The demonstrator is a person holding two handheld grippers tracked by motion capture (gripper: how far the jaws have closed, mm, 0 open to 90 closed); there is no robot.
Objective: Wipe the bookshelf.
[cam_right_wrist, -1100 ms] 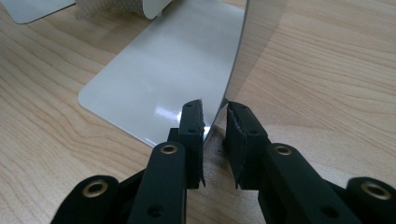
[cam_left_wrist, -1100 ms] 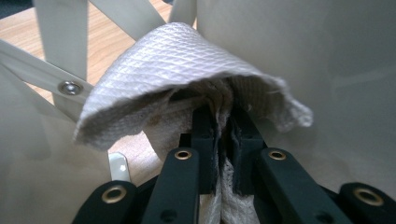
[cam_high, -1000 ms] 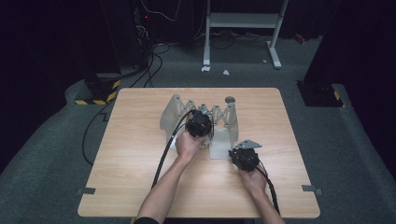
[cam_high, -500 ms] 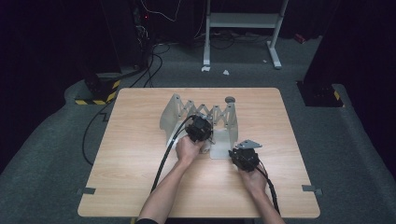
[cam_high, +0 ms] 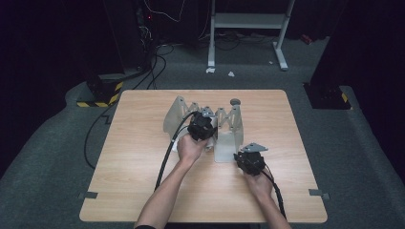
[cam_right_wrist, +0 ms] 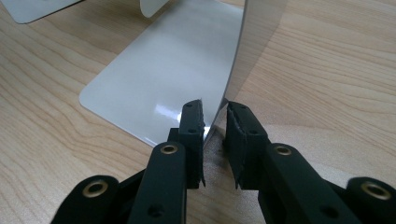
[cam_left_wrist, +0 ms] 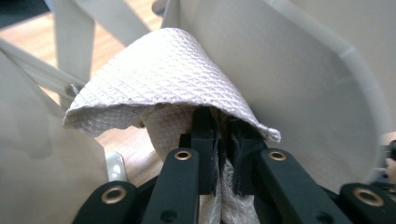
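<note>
Left gripper view shows the left gripper (cam_left_wrist: 223, 140) pinching a white paper towel (cam_left_wrist: 173, 74) tight, pressed against the grey folding rack (cam_high: 224, 125) to wipe it. Right gripper (cam_right_wrist: 215, 140) clamps the rack's upright end plate (cam_right_wrist: 254, 42) on the wooden table (cam_high: 143, 143), probably so the rack stays put.

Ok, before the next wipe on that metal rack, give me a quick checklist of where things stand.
1. Left gripper clamped on the paper towel: ok.
2. Towel against the rack's panel: ok, it lies against it.
3. Right gripper bracing the rack's end plate: the plate's edge stands between the jaws; pad contact cannot tell.
4. Rack seated flat on the table: ok.
5. Left cable free of the rack: cannot tell.
</note>
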